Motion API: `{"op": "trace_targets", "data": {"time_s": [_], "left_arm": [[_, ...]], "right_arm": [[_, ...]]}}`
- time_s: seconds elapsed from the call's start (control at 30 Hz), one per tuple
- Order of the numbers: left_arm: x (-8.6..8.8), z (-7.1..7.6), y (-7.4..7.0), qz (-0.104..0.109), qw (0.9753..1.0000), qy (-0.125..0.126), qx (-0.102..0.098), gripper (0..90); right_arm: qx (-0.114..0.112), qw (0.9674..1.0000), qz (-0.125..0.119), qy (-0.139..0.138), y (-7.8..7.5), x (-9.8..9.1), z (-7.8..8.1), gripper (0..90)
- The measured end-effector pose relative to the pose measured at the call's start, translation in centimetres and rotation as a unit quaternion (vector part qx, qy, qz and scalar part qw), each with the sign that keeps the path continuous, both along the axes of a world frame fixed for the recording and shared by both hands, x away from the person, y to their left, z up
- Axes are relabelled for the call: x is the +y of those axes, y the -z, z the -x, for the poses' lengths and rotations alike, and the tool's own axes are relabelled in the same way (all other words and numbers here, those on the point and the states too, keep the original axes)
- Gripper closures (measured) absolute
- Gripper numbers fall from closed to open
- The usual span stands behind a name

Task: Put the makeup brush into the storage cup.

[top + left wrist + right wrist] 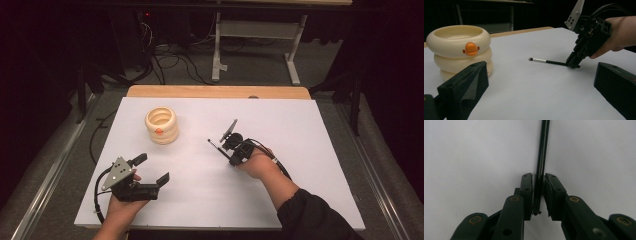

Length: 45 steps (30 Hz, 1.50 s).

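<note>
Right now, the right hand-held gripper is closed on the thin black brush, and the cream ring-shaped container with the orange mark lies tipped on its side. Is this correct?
Not entirely. The container stands upright, as the left gripper view shows. The right hand-held gripper is indeed closed on the brush.

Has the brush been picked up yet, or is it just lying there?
Done: the right hand-held gripper has reached the small makeup brush and closed on its handle end. In hand: the grip; the brush lies flat on the white table. Left: lifting it, perhaps toward the cream ringed holder. The left hand-held gripper is open.
</note>
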<state>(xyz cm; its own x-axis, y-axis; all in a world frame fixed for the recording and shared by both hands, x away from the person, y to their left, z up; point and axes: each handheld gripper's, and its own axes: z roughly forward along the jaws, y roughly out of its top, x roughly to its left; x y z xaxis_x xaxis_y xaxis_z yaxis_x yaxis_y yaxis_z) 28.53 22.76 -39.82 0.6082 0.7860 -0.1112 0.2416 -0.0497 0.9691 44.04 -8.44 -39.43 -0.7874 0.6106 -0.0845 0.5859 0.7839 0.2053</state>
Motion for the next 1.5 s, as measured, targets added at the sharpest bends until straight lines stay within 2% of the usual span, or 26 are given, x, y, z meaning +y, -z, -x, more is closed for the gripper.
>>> {"op": "trace_targets", "data": {"time_s": [0.1,0.27,0.77,0.83,1.0,1.07,1.5], "left_arm": [[0.00,-0.01,0.01,-0.001,1.0000,0.000,0.000,0.1],[0.00,0.01,-0.01,0.000,1.0000,0.000,0.001,0.1],[-0.01,0.14,-0.08,0.003,1.0000,0.000,0.000,0.1],[-0.02,0.15,-0.10,0.003,1.0000,0.000,-0.001,0.1],[0.00,0.15,-0.11,0.003,1.0000,0.000,-0.001,0.1],[0.01,0.15,-0.12,0.003,1.0000,0.000,-0.001,0.1],[0.08,0.18,-0.14,0.008,1.0000,-0.002,-0.001,0.1]], "right_arm": [[-0.001,1.0000,0.003,-0.008,0.02,0.02,-0.02,82.6],[0.002,1.0000,0.004,-0.003,0.03,0.07,-0.05,84.7],[0.005,1.0000,0.004,-0.002,0.22,0.10,-0.22,84.3],[0.007,0.9999,0.004,0.008,0.22,0.14,-0.11,85.3],[0.009,0.9999,0.005,0.001,0.18,0.06,-0.25,86.0],[0.012,0.9999,0.000,0.010,0.18,0.12,-0.22,86.1],[0.012,0.9999,0.000,0.003,0.18,0.05,-0.32,86.3]]}}
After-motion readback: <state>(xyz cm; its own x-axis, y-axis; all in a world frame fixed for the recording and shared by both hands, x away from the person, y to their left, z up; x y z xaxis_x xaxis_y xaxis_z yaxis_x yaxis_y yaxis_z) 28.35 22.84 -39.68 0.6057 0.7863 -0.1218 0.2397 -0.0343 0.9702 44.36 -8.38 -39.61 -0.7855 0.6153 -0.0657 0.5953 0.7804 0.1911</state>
